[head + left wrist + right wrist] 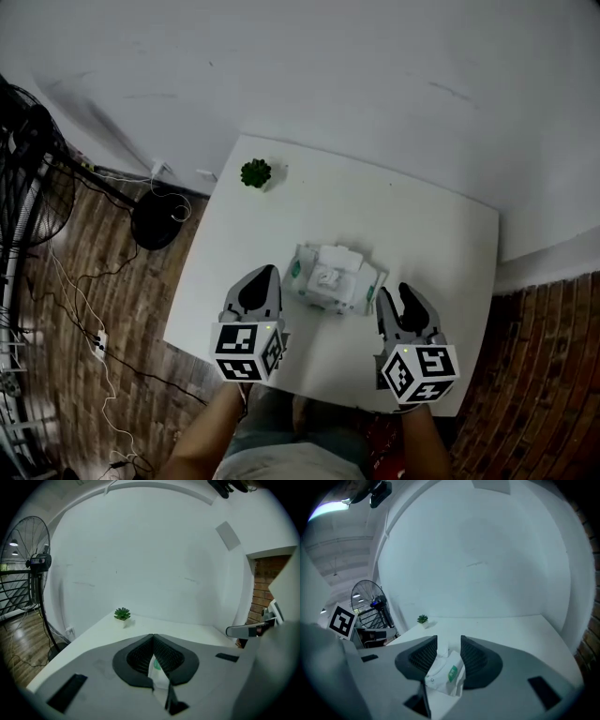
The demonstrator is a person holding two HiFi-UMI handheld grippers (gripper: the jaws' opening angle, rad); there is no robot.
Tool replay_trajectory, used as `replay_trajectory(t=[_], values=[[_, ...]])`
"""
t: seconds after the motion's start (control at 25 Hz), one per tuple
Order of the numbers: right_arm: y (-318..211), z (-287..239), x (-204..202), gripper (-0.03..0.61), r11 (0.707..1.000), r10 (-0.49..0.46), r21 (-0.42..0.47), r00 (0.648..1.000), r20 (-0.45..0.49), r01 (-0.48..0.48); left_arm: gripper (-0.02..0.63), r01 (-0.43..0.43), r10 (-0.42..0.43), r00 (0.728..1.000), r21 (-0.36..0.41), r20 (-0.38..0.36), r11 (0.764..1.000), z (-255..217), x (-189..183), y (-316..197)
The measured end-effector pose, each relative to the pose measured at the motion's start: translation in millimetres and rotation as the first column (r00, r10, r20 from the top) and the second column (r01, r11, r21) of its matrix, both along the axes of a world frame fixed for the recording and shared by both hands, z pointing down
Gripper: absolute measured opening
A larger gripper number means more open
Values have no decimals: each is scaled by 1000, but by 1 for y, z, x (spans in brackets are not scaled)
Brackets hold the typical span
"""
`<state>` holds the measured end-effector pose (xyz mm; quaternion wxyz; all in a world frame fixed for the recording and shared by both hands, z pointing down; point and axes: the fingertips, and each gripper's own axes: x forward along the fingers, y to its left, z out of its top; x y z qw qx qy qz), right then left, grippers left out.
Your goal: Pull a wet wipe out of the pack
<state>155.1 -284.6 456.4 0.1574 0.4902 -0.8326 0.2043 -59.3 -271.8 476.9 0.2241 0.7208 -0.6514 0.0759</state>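
White, green-marked wipe pack lies between clenched left tool and released right tool.

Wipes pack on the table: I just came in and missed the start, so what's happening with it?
A person holds a gripper in each hand over a white table. The wet wipe pack lies flat between them. The left gripper is beside its left end with jaws together, and the right gripper is at its right end with jaws apart. Neither grips anything, and no wipe looks pulled free yet.

White table: wipes pack, plant
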Motion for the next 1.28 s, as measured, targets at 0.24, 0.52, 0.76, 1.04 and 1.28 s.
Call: replay_trajectory(t=[0.24, 0.52, 0.76, 1.04, 1.28], values=[[8, 21, -25, 155, 985, -173, -35, 984, -30, 172, 11, 46, -46, 999, -34, 1, 998, 17, -10, 18], [10, 42, -50, 153, 932, -358, -80, 930, -82, 352, 11, 86, -86, 996, -49, 9, 995, 27, -24, 33], [15, 59, -67, 147, 850, -522, -156, 845, -115, 503, 11, 129, -129, 992, -59, 6, 990, 32, -35, 45], [26, 72, -82, 143, 722, -690, -231, 705, -164, 653, 11, 181, -181, 983, -69, 9, 981, 37, -52, 62], [32, 78, -91, 140, 612, -788, -302, 596, -155, 731, 11, 214, -214, 977, -71, 3, 974, 38, -64, 71]])
